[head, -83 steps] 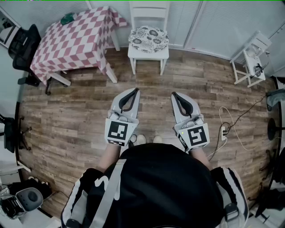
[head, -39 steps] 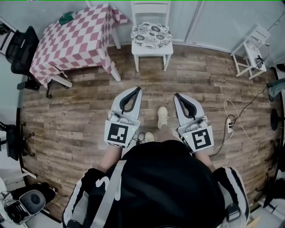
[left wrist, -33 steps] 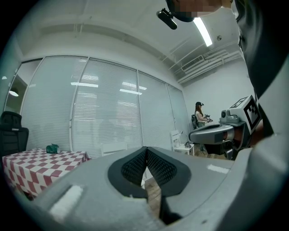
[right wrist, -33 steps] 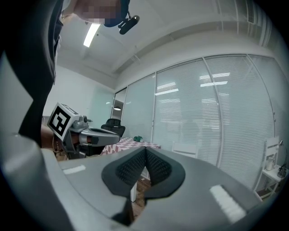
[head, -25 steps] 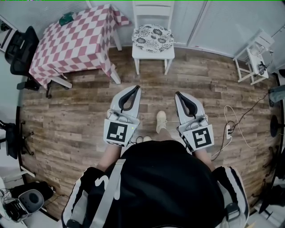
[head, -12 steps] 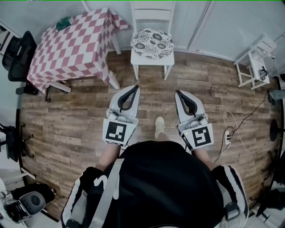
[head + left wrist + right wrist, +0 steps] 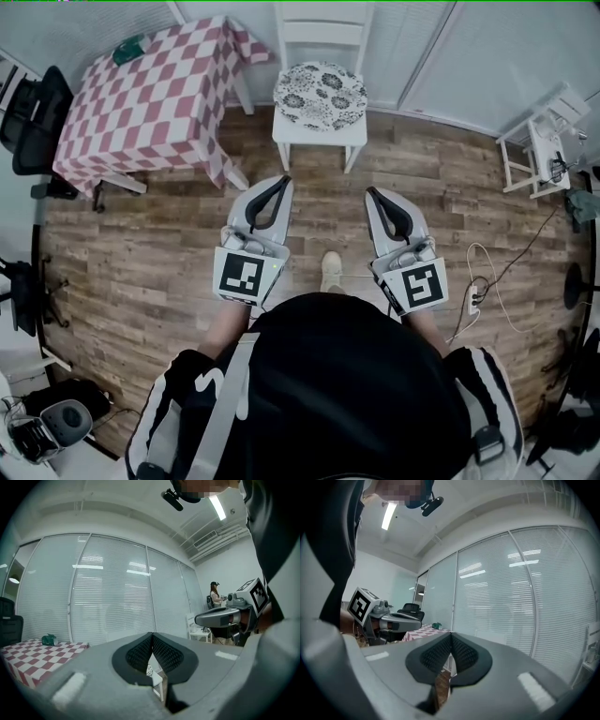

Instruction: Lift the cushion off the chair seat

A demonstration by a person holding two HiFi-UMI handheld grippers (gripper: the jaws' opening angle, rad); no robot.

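Cushion (image 7: 320, 96): round, pale, with a dark flower print. It lies flat on the seat of a white chair (image 7: 323, 137) by the far wall and covers most of the seat. Nothing is touching it.

Left gripper (image 7: 283, 179): jaws clenched together, nothing between them. Right gripper (image 7: 369, 191): the same, closed and empty. Both are held level and side by side, pointing at the chair and well short of it, over bare wooden floor (image 7: 141, 253).

Hard to make out: in the left gripper view only a sliver of the cushion (image 7: 149, 670) and the chair (image 7: 158, 682) shows below the closed jaw tips, the rest hidden by the gripper body. The right gripper view shows only a strip of floor and something white there. The chair back is cut off at the top of the head view.

Around: a table (image 7: 150, 94) with a pink-and-white checked cloth stands just left of the chair, a small green thing (image 7: 127, 50) on its far corner. A black office chair (image 7: 33, 108) is further left. A small white stand (image 7: 539, 131) is well to the right, and a power strip (image 7: 472, 298) with its cable lies on the floor. A shoe (image 7: 330, 272) shows between the grippers. Nothing blocks the way to the chair.
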